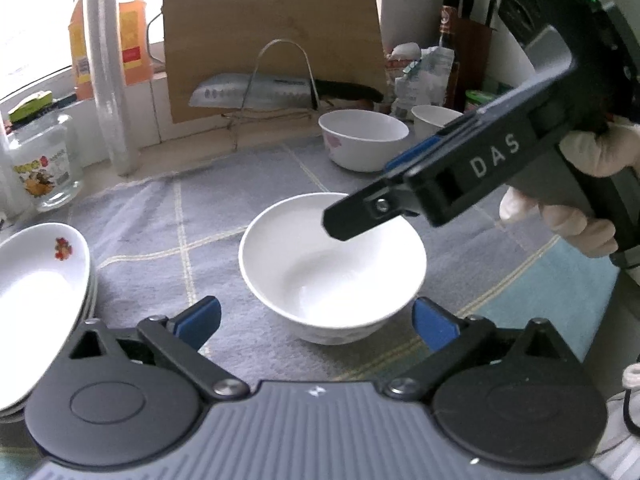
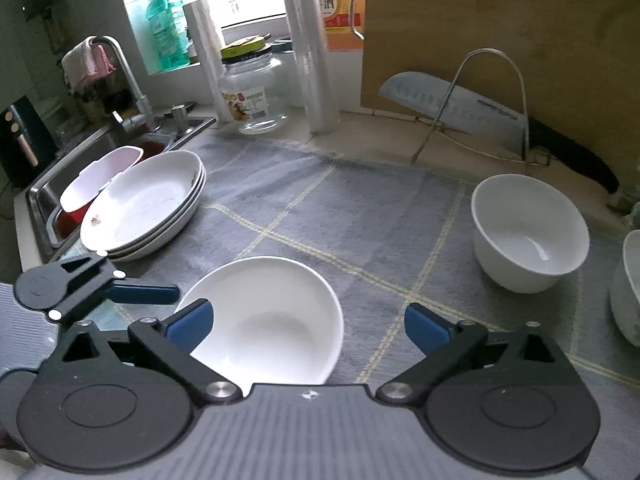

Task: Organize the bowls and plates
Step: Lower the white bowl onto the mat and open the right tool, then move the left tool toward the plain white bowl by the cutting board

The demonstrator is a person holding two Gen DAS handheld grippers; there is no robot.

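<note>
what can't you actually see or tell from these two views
- Plate stack, left wrist view: cut off by the left edge and partly behind the left gripper.
- Near bowl, right wrist view: its near rim is hidden by the right gripper.
- Rightmost bowl, right wrist view: cut by the right edge.
- Sink contents, right wrist view: too small and dark to identify.
</note>
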